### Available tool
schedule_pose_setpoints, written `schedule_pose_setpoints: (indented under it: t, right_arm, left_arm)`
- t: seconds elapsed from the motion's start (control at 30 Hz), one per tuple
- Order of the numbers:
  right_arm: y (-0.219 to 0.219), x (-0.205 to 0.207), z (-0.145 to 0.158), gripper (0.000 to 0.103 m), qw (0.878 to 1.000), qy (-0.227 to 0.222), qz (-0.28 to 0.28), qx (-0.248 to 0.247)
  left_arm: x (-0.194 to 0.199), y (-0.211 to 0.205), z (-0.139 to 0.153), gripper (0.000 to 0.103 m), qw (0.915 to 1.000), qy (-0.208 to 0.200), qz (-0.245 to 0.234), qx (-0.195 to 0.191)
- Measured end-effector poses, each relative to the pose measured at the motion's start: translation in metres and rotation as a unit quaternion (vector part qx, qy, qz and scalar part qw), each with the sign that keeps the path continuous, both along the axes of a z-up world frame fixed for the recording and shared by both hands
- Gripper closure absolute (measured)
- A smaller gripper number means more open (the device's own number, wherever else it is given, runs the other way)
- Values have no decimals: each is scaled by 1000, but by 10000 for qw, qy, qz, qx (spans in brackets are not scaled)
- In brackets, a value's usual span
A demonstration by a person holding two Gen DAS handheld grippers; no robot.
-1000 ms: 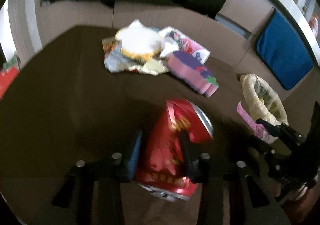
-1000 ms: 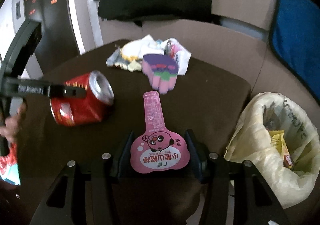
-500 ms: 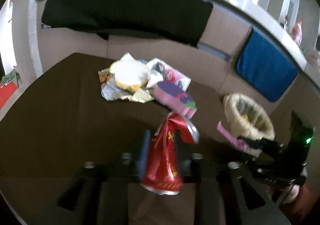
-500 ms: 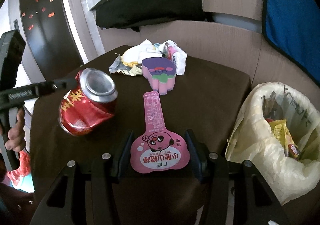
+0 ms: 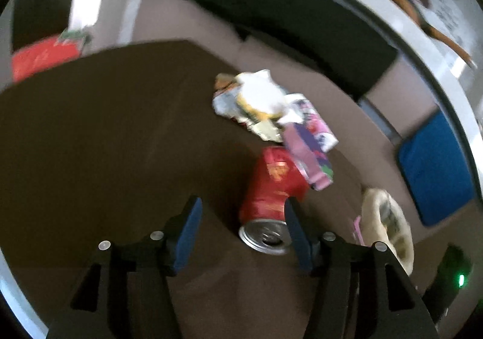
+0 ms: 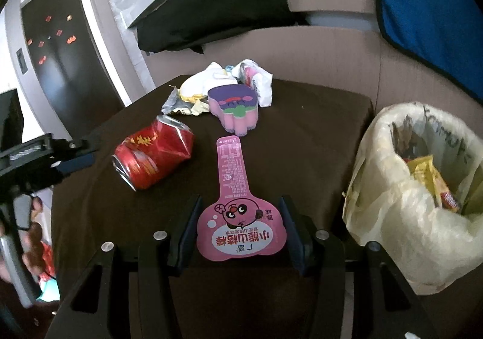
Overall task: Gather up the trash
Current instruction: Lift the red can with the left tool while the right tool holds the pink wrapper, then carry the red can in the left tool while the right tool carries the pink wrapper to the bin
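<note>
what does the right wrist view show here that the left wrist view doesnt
Only the right wrist view shows the printed face of the pink wrapper held between the right gripper fingers, the yellow packets inside the bin bag, and the left gripper from the side. Only the left wrist view shows the left gripper's fingers opening wide, with the red can lying loose by the right one. Both show the dented can on the brown table, the purple-and-pink box, the wrapper pile and the bag.

Red can [image 6: 154, 155]; pink wrapper [image 6: 238, 209]; blue cushion [image 6: 422, 1].
</note>
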State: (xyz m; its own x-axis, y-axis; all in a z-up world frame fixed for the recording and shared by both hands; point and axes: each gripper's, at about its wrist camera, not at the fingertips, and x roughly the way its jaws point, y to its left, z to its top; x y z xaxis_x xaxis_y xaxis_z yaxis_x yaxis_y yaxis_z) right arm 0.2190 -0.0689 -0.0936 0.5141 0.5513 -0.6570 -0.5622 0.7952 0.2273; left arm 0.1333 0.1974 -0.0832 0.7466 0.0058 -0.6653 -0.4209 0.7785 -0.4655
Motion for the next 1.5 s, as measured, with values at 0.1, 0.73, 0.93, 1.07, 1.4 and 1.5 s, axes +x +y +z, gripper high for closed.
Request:
schedule_pose_setpoints:
  t: [0.1,0.73,0.93,1.07,1.4,1.5]
  right_arm:
    - [-1,2,-5,55,10000,20,-61,46]
    - [-6,11,-6,54,9999,-6,146,21]
    - [-1,20,-13,54,9998,109,68,-154]
    - [1,24,-11,54,9997,50,32,-233]
    - [-1,26,-1,54,9991,-134,-199,-345]
    - [-3,24,4,54,9988,-255,-184,-370]
  left_arm:
    - [6,-8,-7,44,9997,-28,228,2]
    - [119,43,7,44,9433,313,-3304,96]
    - [135,41,-20,44,9327,938,-3476,-218]
    - [142,19,-27,45,9293,987,-3555,137]
    - [154,-27,-15,55,9542,834,-2795,665]
    - [141,-38,6,57,9560,431,-2613,1264]
